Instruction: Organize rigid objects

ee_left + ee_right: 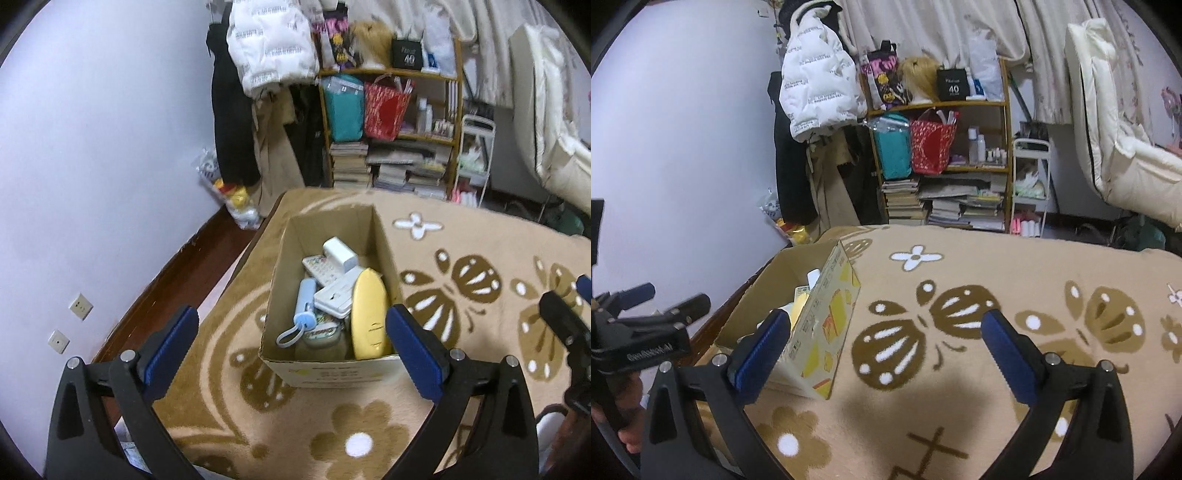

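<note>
Where a cluttered shelf stands, the butterfly-patterned blanket bears a cardboard box.

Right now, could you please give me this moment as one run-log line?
left gripper: open, empty | right gripper: open, empty | cardboard box: on blanket, holds objects

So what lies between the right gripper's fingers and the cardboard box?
Nothing: in the right wrist view the open right gripper frames bare blanket; the cardboard box sits beside its left finger.
</note>
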### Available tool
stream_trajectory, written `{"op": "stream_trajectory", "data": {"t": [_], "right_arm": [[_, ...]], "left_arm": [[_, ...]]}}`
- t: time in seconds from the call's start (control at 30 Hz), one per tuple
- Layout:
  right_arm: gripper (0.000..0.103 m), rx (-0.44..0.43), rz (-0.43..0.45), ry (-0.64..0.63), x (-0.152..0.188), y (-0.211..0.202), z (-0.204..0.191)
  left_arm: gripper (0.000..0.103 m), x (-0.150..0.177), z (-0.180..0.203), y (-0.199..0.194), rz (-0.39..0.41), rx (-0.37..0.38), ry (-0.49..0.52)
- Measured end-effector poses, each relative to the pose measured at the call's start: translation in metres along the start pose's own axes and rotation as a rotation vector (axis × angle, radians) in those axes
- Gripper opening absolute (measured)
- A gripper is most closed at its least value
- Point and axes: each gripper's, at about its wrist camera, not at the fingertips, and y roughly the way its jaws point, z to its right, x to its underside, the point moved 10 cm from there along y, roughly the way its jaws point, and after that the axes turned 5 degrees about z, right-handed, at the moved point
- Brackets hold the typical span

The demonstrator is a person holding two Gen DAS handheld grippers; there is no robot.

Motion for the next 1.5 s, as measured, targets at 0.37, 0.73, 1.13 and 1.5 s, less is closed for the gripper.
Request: {"op": "stream_trajectory", "data": {"t": [0.37, 0.73, 1.13, 1.5], "right_arm": [[0.103, 0.001, 0.044, 0.021, 0.001, -0.026, 0.010], [0.103, 0.014, 0.057, 0.002, 0.008, -0.027, 0.018], [0.103, 0.020, 0.021, -0.009, 0.017, -0.018, 0.017], [0.103, 0.043, 0.006, -0.002, 0.021, -0.014, 0.022]], "left_arm": [[0.101, -0.006, 0.008, -0.044, 0.114, 0.023, 0.009], [0.101, -0.002, 0.005, -0.045, 0.103, 0.010, -0.003], [0.101, 0.001, 0.014, -0.039, 0.092, 0.018, 0.029], [0.101, 0.003, 0.013, -0.038, 0.078, 0.017, 0.023]]}}
